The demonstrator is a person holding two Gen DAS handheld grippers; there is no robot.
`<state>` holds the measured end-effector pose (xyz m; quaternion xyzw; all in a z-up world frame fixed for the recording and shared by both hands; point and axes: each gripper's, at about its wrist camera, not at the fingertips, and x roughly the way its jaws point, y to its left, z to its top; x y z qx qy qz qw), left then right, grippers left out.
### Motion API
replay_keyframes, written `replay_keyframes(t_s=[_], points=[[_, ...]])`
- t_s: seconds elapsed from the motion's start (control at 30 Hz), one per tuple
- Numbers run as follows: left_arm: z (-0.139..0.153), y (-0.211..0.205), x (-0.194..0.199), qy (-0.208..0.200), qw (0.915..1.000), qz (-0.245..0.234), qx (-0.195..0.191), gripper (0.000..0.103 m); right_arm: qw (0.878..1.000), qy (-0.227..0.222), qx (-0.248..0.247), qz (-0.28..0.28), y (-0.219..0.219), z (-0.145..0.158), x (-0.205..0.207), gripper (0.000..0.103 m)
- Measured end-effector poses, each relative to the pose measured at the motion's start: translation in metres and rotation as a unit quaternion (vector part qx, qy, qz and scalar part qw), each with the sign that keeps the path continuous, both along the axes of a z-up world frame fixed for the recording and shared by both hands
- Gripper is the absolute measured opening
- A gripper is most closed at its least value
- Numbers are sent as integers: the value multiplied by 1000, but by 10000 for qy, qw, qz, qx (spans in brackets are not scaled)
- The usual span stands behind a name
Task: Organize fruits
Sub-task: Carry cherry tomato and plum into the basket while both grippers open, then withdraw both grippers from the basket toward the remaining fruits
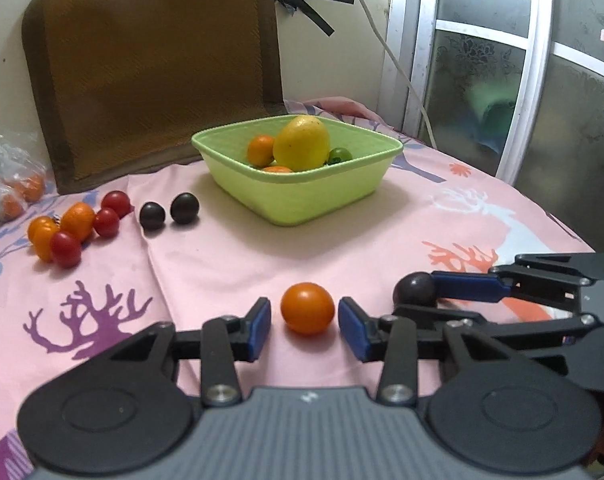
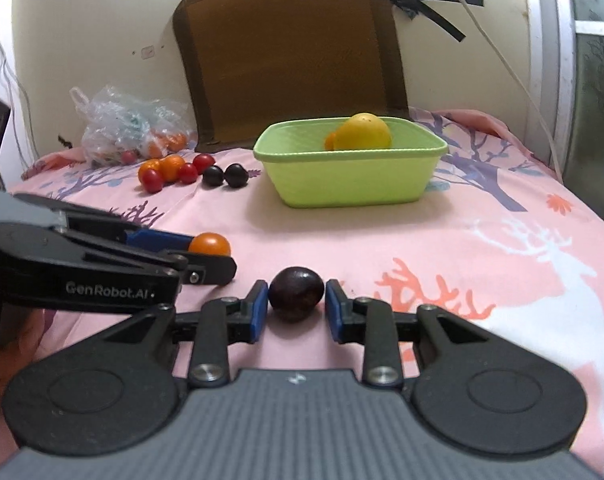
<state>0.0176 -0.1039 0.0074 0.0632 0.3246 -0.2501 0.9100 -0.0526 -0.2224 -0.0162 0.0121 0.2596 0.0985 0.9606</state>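
Left gripper (image 1: 304,322) fingers narrowly apart around orange tomato (image 1: 307,308); right gripper (image 2: 296,310) likewise around dark plum (image 2: 296,294). Release step, judged; next, withdraw toward 6 o'clock.

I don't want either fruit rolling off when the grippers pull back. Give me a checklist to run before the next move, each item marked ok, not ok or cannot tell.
1. Left gripper free of the orange tomato: ok, a gap shows beside each pad.
2. Right gripper free of the dark fruit: cannot tell, the pads sit right at its sides.
3. Both fruits resting on the pink cloth: ok.
4. Grippers clear of each other: cannot tell, they lie close side by side.
5. Green basket out of the retreat path: ok, it stands well beyond both.
6. Sorted fruit piles undisturbed: ok, far to the left.
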Motion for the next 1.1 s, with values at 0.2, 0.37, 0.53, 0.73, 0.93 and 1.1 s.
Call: replay_keyframes(t_s=[0.2, 0.37, 0.53, 0.73, 0.93, 1.1], points=[[-4, -4, 4, 29, 9999, -105, 35, 30, 9999, -55, 44, 146, -4, -1, -1, 38], [7, -6, 8, 50, 9994, -288, -186, 30, 9997, -217, 129, 43, -11, 1, -1, 32], [43, -11, 36, -300, 9982, -193, -475, 31, 9948, -931, 295, -277, -29, 23, 10, 32], [57, -30, 95, -528, 9980, 68, -351, 31, 9897, -1223, 384, -635, -44, 38, 60, 32], [39, -43, 137, -239, 9991, 307, -143, 37, 9907, -1139, 244, -709, -44, 26, 90, 33], [30, -46, 144, -288, 9988, 396, -18, 49, 9899, -1194, 298, -703, -48, 23, 88, 44]])
